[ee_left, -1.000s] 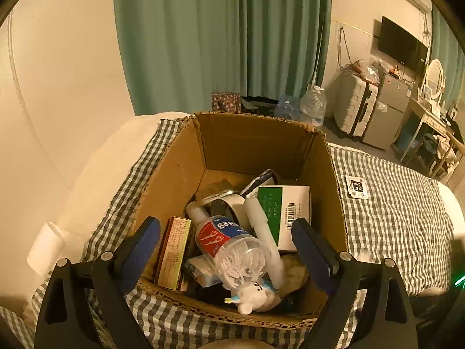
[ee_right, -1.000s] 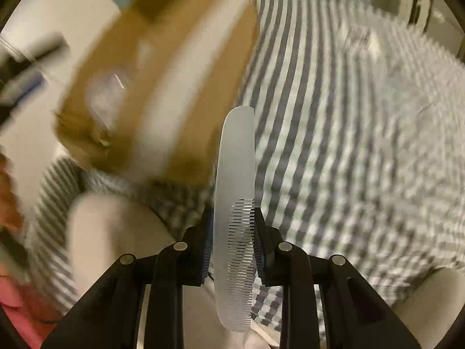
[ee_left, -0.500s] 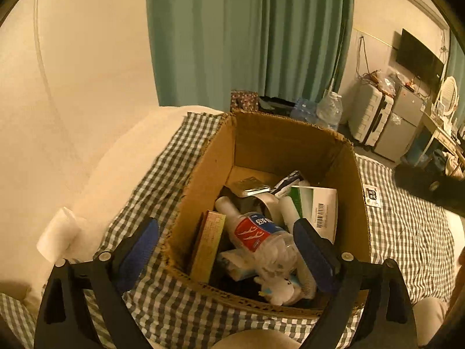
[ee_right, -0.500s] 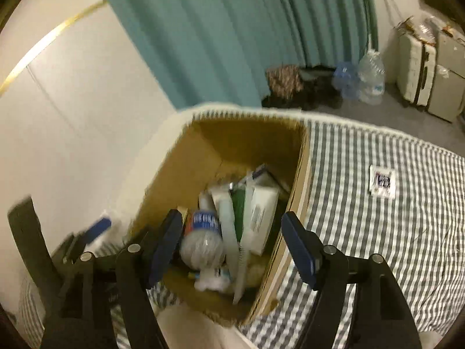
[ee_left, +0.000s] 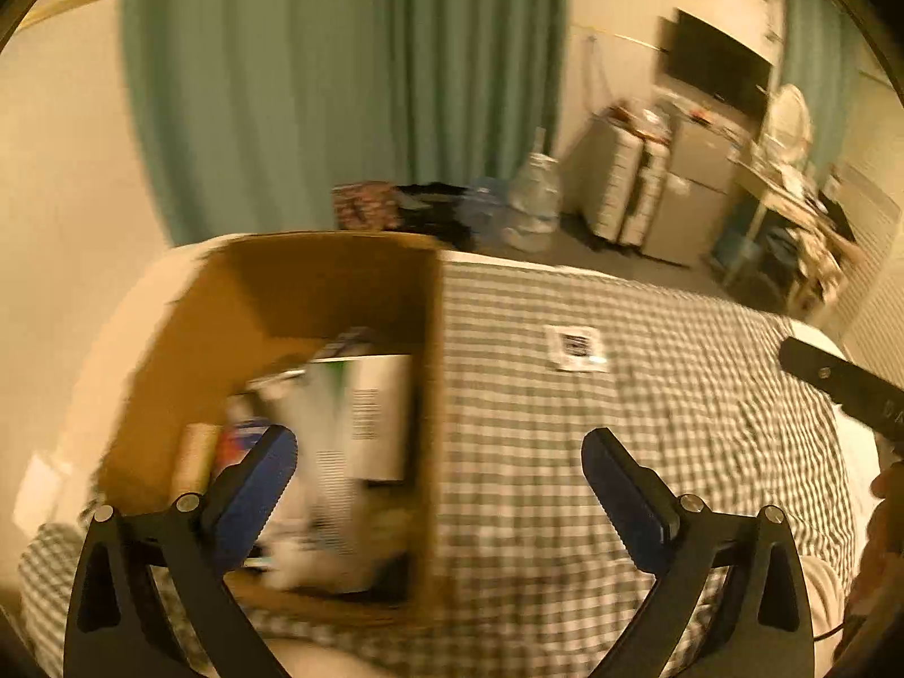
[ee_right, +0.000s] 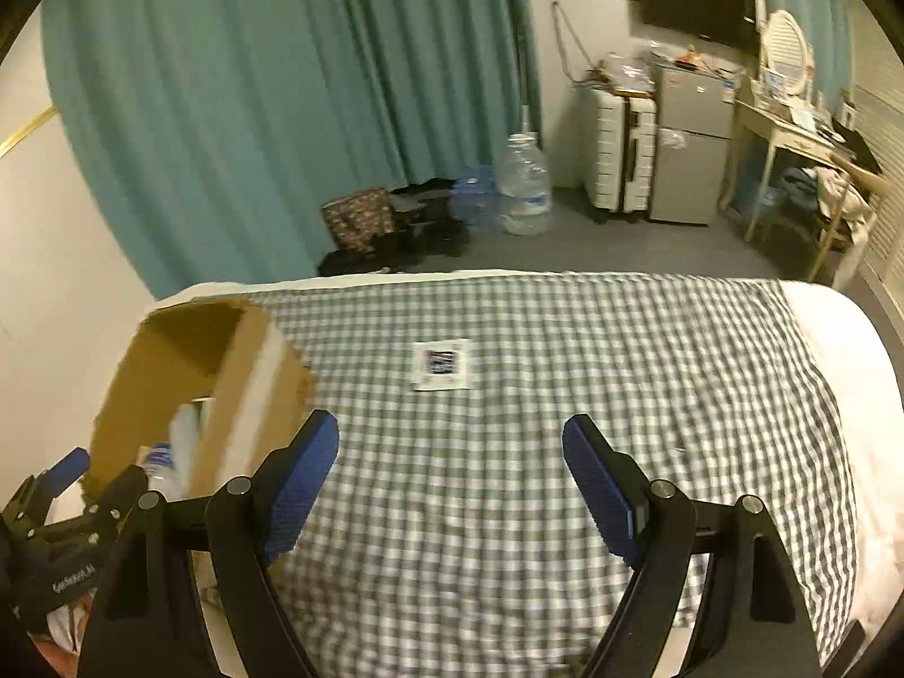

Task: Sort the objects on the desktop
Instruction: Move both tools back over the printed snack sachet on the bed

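Your left tool (ee_left: 438,472): opening, nothing between pads | your right tool (ee_right: 450,452): opening, empty | box (ee_left: 316,305): full, at bed's (ee_right: 565,311) left edge | card (ee_right: 441,364): mid-bed

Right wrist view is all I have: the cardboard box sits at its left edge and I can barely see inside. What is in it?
Observer: The left wrist view looks into the cardboard box. A white carton with a green stripe and a barcode stands out among blurred clutter.
Operator: Does the left gripper hold anything?
Observer: No. The left gripper has its jaws opening, with nothing between them; behind them are the box's right wall and the checked cloth.
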The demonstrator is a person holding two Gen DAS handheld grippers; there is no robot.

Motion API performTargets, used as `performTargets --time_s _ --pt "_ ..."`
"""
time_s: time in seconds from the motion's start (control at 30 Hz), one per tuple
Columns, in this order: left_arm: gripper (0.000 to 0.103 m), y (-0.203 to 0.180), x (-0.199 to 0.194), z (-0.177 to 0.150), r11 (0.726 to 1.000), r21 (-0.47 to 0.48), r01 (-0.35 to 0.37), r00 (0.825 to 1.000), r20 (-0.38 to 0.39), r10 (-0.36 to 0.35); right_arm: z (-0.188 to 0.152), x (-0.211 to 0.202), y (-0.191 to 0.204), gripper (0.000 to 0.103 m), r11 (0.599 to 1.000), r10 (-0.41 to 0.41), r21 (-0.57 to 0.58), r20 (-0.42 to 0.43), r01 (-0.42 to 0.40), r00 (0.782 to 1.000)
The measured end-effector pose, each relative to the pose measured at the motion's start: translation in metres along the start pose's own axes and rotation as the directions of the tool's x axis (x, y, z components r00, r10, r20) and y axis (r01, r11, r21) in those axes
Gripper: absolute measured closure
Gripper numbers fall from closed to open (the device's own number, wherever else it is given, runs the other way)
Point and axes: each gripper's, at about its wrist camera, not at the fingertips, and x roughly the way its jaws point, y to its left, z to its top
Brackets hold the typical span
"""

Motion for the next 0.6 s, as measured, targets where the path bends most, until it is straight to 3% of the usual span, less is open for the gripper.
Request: performTargets --time_s 0.13,0.3,0.43,0.6 --pt "0.0 -0.053 0.03 0.004 0.998 0.061 0.027 0.999 -0.036 -0.025 -0.008 0.008 -0.031 0.018 0.999 -0.019 0.027 0.0 0.019 1.0" --pt "0.0 -0.103 0.083 0.009 0.992 0.123 0.028 0.997 -0.079 -0.018 -0.003 0.047 -0.058 0.017 0.997 -0.078 0.007 -0.006 0.078 0.997" --pt "0.0 -0.121 0.132 0.015 0.992 0.112 0.055 0.994 -0.099 -0.044 0.009 0.08 -0.079 0.017 0.996 -0.084 0.042 -0.015 0.084 0.996" --pt "0.0 -0.131 0.204 0.028 0.993 0.063 0.096 0.987 -0.136 -0.087 0.024 0.115 -0.104 0.017 0.987 -0.144 0.087 0.063 0.138 0.988"
